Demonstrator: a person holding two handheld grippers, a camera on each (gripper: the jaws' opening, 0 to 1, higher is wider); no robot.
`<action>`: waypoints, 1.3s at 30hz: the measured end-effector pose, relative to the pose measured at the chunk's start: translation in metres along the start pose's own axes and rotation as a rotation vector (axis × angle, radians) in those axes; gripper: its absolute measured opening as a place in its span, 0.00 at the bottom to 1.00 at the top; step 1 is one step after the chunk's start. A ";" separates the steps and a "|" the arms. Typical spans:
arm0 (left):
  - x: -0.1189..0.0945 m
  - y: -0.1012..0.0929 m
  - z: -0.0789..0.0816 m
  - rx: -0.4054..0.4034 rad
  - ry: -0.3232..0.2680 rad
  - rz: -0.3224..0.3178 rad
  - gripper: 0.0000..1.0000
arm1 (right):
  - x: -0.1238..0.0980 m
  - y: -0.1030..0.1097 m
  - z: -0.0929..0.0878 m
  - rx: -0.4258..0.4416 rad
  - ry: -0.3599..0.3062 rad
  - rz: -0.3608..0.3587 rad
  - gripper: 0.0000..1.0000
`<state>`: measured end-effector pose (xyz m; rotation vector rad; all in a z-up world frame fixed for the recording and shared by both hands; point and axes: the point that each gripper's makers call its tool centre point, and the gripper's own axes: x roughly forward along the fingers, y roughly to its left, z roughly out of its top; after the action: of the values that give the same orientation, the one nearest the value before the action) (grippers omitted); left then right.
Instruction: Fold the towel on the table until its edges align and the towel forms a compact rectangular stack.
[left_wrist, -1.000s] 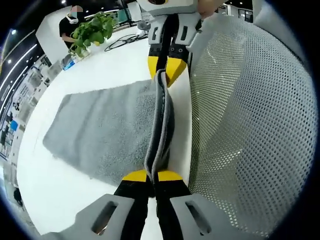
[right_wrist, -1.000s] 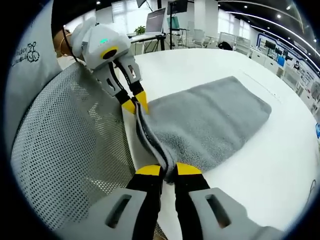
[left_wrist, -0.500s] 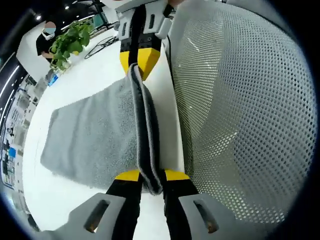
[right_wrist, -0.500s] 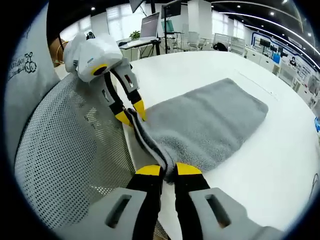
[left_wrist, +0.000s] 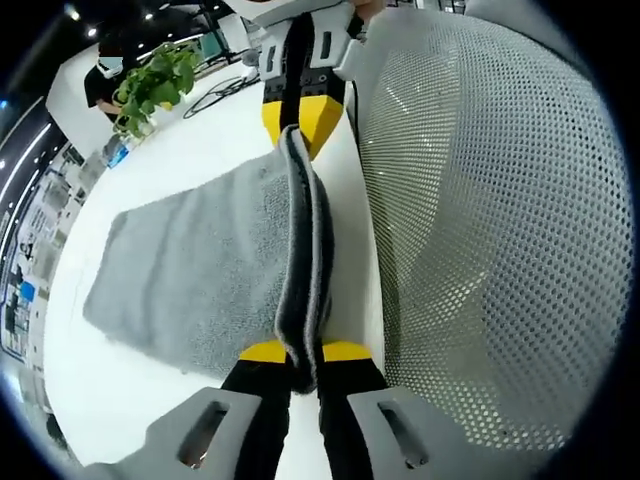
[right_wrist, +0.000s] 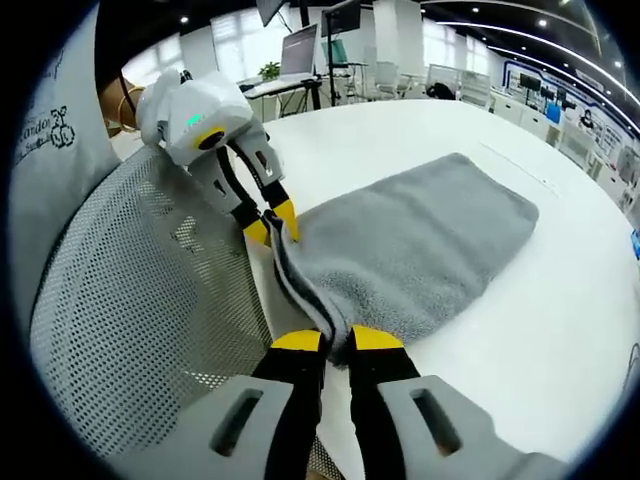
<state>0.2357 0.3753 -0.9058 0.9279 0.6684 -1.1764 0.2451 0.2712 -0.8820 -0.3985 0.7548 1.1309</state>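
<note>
A grey towel (left_wrist: 200, 270) lies on a white desk (right_wrist: 560, 330) in a bright open office, its near edge pinched between the left gripper (left_wrist: 303, 352) and right gripper (right_wrist: 336, 340), a mesh chair back (left_wrist: 490, 240) beside them.

Bright overhead light, sharp (edges warped)

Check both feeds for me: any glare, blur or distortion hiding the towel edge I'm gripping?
Left gripper view: towel sharp, evenly lit; fisheye bows the mesh chair back. Right gripper view: towel edge crisp between the right gripper tips; ceiling lights glare only far behind.
</note>
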 end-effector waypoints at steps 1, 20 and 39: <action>0.001 0.001 -0.001 -0.015 0.003 0.004 0.07 | 0.000 0.000 0.000 0.002 0.001 0.001 0.06; -0.040 0.026 0.020 -0.122 -0.077 0.080 0.06 | -0.022 -0.006 0.020 -0.019 -0.036 -0.021 0.06; -0.086 0.069 0.050 -0.158 -0.168 0.184 0.06 | -0.061 -0.008 0.059 0.067 -0.138 -0.031 0.06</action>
<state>0.2773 0.3792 -0.7916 0.7323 0.5209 -1.0101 0.2593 0.2655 -0.7980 -0.2718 0.6614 1.0893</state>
